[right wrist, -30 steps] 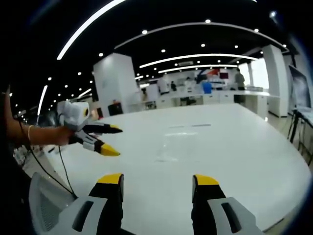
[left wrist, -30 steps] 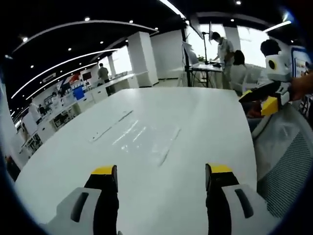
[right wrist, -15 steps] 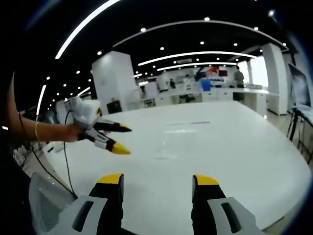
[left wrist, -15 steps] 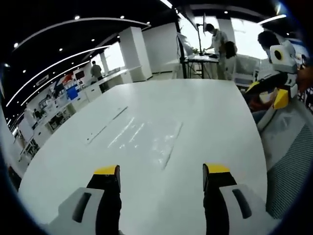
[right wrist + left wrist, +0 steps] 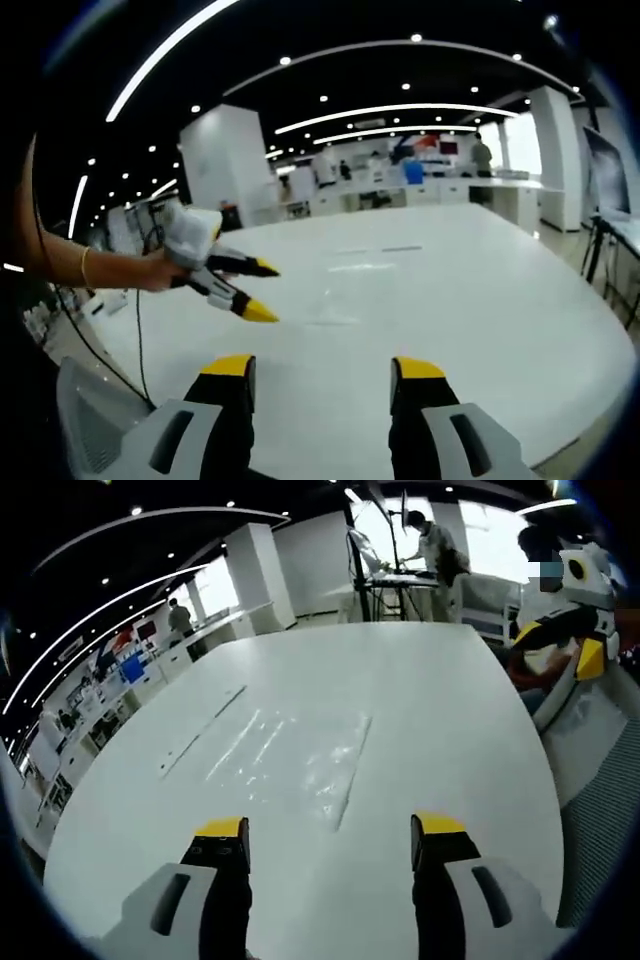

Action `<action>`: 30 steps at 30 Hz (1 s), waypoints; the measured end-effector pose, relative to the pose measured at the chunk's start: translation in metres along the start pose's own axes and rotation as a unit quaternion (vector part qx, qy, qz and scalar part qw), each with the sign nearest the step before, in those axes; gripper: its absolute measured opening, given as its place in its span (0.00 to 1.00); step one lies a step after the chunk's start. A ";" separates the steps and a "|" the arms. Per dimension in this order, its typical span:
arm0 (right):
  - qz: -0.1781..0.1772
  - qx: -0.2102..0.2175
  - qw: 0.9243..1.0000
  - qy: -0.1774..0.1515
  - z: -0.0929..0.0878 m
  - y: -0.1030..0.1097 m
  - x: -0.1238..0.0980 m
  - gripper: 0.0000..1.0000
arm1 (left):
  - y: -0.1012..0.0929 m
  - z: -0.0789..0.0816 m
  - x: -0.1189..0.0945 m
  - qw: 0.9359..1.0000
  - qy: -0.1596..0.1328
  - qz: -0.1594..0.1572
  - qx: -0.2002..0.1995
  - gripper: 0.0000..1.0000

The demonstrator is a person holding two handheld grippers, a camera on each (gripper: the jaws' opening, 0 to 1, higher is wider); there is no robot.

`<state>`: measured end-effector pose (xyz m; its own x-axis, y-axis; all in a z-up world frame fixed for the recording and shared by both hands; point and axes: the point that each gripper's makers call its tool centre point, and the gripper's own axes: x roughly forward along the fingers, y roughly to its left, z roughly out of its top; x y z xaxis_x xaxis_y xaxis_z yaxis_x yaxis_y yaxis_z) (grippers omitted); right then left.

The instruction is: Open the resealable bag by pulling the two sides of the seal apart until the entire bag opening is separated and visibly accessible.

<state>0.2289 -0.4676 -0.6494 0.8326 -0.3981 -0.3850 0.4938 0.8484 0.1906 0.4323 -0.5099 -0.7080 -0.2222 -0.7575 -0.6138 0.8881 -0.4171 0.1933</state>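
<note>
A clear resealable bag (image 5: pixel 300 755) lies flat on the white table (image 5: pixel 420 690), its seal strip running along its right side in the left gripper view. My left gripper (image 5: pixel 328 830) hovers open above the table just short of the bag. In the right gripper view the bag (image 5: pixel 350 290) is a faint glossy patch mid-table, and the left gripper (image 5: pixel 262 292) comes in from the left, held by a hand, jaws apart. My right gripper (image 5: pixel 322 368) is open with nothing between its jaws; it also appears at the far right (image 5: pixel 570 645) of the left gripper view.
A mesh office chair (image 5: pixel 600 810) stands at the table's right edge. People stand at a desk (image 5: pixel 420 550) behind the table. Counters and shelves (image 5: pixel 420 190) line the far side of the room. A cable (image 5: pixel 135 340) hangs from the left gripper.
My left gripper has moved forward over the table toward the bag, which now sits closer and larger in its view. The right gripper has stayed about where it was.
</note>
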 end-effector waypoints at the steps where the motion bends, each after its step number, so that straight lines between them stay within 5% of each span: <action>1: 0.000 0.001 1.000 0.000 0.000 0.000 0.000 0.52 | 0.000 0.000 0.001 1.000 0.001 -0.002 0.002 0.63; 30: -0.017 0.024 1.000 0.004 -0.001 -0.009 0.001 0.50 | 0.008 -0.008 0.043 0.999 0.030 -0.002 0.040 0.52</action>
<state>0.2250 -0.4754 -0.6528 0.8128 -0.4244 -0.3990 0.5341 0.8164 0.2196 0.4328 -0.5417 -0.7396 -0.1994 -0.7246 -0.6597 0.8519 -0.4609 0.2487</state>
